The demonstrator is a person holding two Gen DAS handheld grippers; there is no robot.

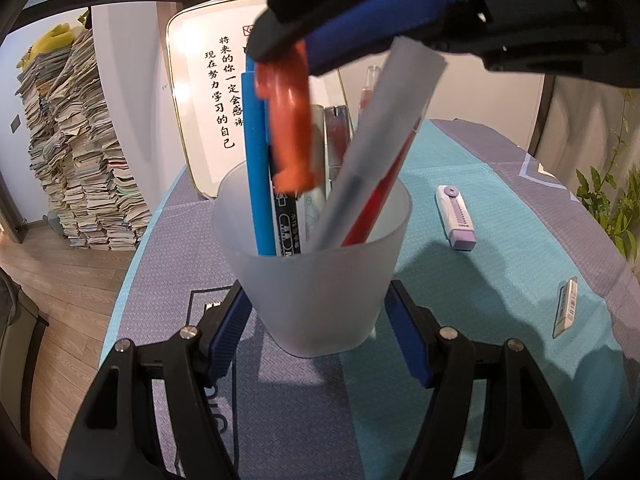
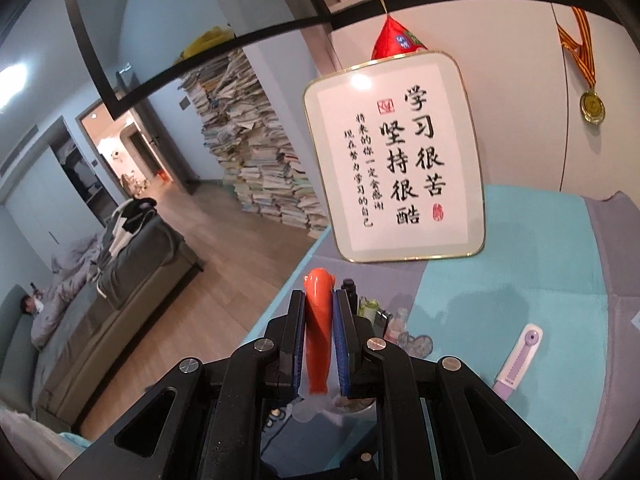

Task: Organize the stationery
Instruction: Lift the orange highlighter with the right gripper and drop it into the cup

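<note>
- We see the right claw point(image 2: 319, 344) clamped narrow on an orange tool point(image 2: 318, 320), at the lower middle of the right wrist frame, hanging over the frosted cup point(image 1: 316, 280).
- We judge the orange tool light, stiff plastic and somewhat slick; the mid-body hold looks sound.
- The left claw point(image 1: 316, 332) grips the cup by its lower walls, at the centre of the left wrist frame.
- We judge the cup light and tippy, top-heavy with the blue pen point(image 1: 256, 160) and the clear tube point(image 1: 380, 148).
- The purple eraser pen point(image 1: 456, 218) and white eraser point(image 1: 566, 308) lie on the surface at right.
- What the orange tool is, we cannot tell: blurred, its upper end hidden by the claw.
- The cup's floor is veiled by frosting.
</note>
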